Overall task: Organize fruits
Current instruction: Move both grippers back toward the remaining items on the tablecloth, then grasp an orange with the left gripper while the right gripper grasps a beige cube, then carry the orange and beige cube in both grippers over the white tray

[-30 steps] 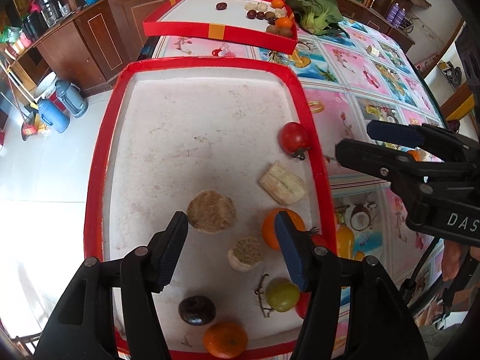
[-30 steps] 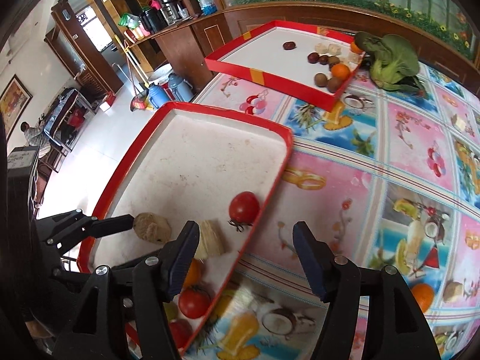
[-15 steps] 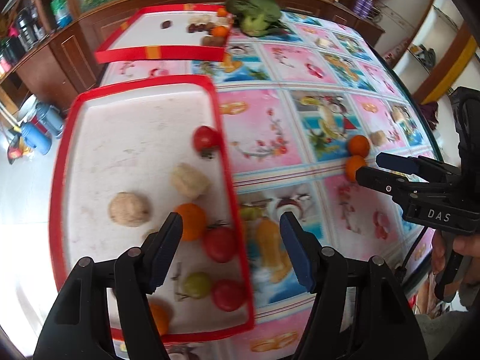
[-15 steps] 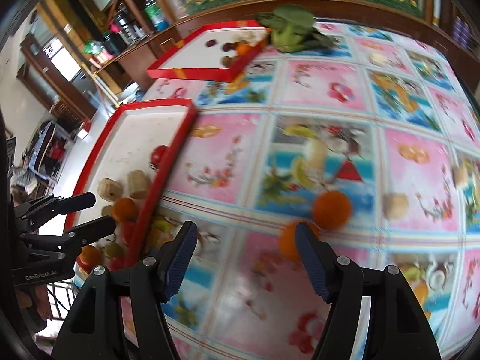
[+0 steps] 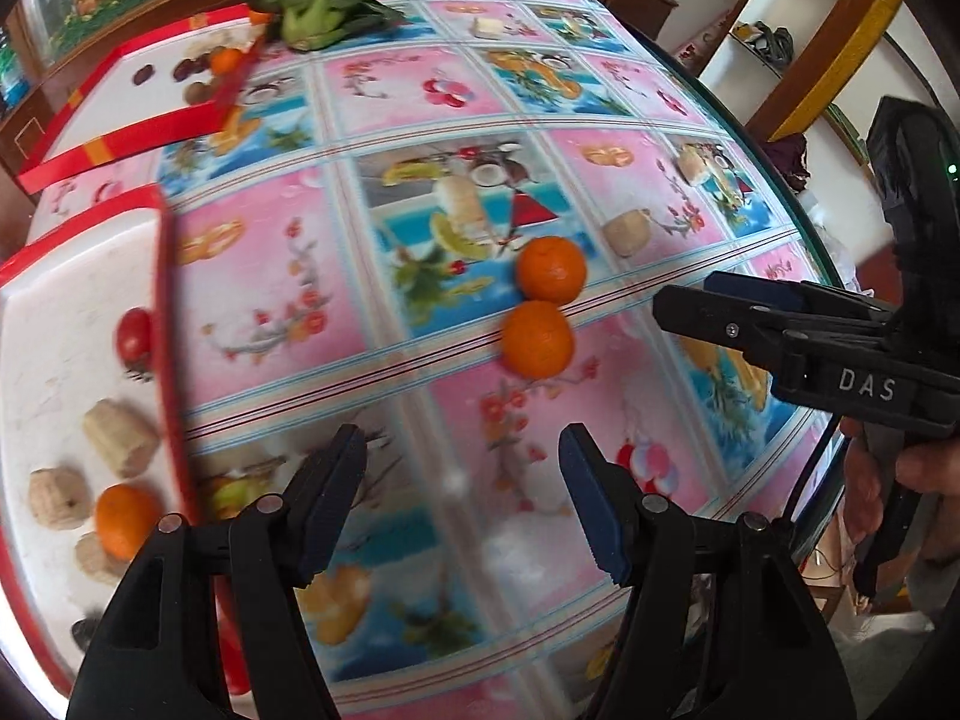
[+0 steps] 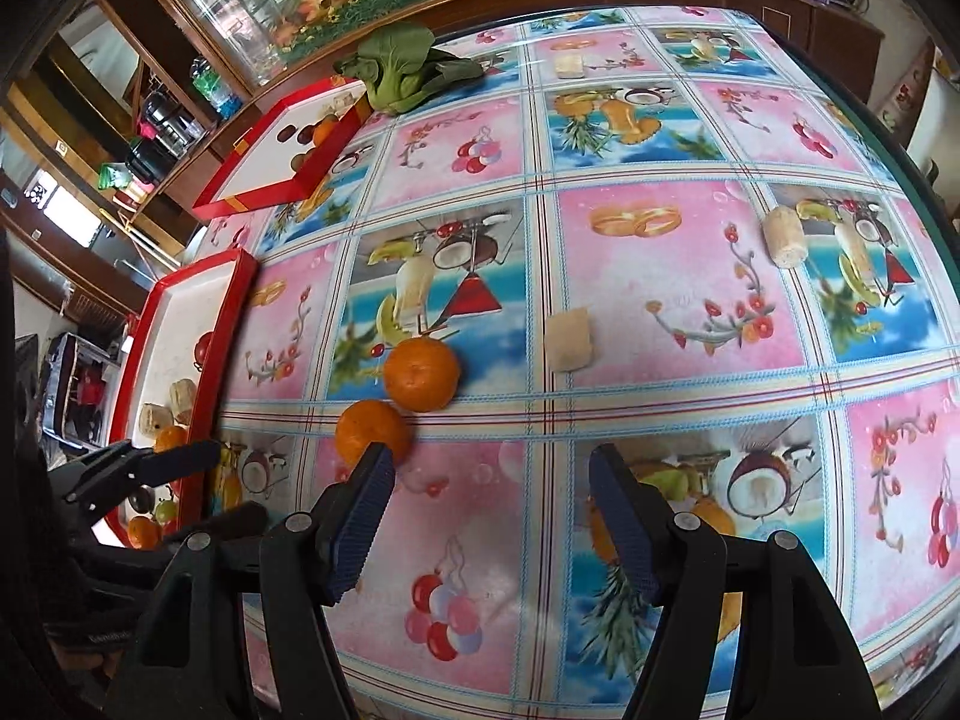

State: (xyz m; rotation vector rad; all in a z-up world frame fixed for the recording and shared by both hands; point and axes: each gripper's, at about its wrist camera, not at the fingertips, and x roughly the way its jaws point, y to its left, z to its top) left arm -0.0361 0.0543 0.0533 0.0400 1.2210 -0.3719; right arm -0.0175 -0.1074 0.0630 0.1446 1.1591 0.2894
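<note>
Two oranges lie touching on the patterned tablecloth: the near orange and the far orange. My left gripper is open and empty, a short way in front of them. My right gripper is open and empty, its left fingertip beside the near orange; it also shows in the left wrist view. The near red tray at the left holds a tomato, an orange and pale fruit pieces.
A second red tray with small fruits stands at the far left, leafy greens beside it. Pale fruit pieces lie loose on the cloth. The table edge curves at the right.
Both grippers have swung right, away from the near tray and over the tablecloth. The two loose oranges are now closer and more central. Both grippers stay open.
</note>
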